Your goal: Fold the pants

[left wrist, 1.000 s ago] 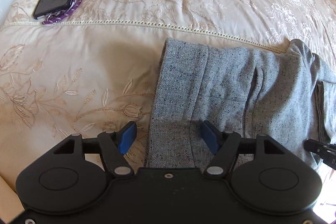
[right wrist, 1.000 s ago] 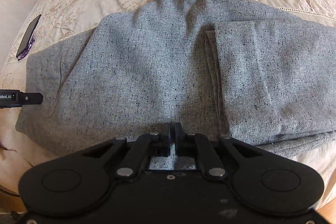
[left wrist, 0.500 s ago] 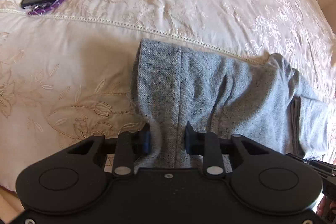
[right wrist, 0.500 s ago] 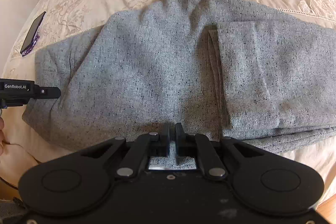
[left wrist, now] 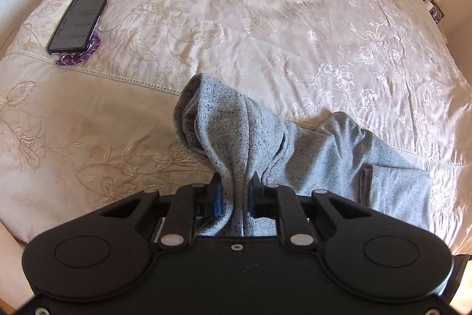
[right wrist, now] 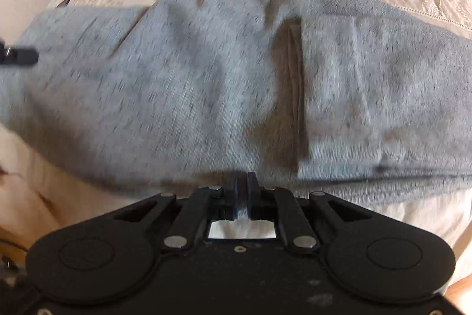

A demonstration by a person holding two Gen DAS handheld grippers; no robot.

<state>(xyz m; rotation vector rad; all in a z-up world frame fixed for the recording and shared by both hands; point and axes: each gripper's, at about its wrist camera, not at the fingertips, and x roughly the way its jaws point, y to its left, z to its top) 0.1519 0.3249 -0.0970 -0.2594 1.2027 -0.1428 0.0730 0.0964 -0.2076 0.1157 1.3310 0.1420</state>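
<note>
The left gripper (left wrist: pixel 235 191) is closing its jaws on a bunched end of the grey pants (left wrist: pixel 339 155), raised off the bedspread (left wrist: pixel 265 19). The right gripper (right wrist: pixel 242 191), nearly closed, pinches the pants' near edge. The pants lie partly folded near the bed's front edge. Next, probably: carry the lifted end across evenly.
</note>
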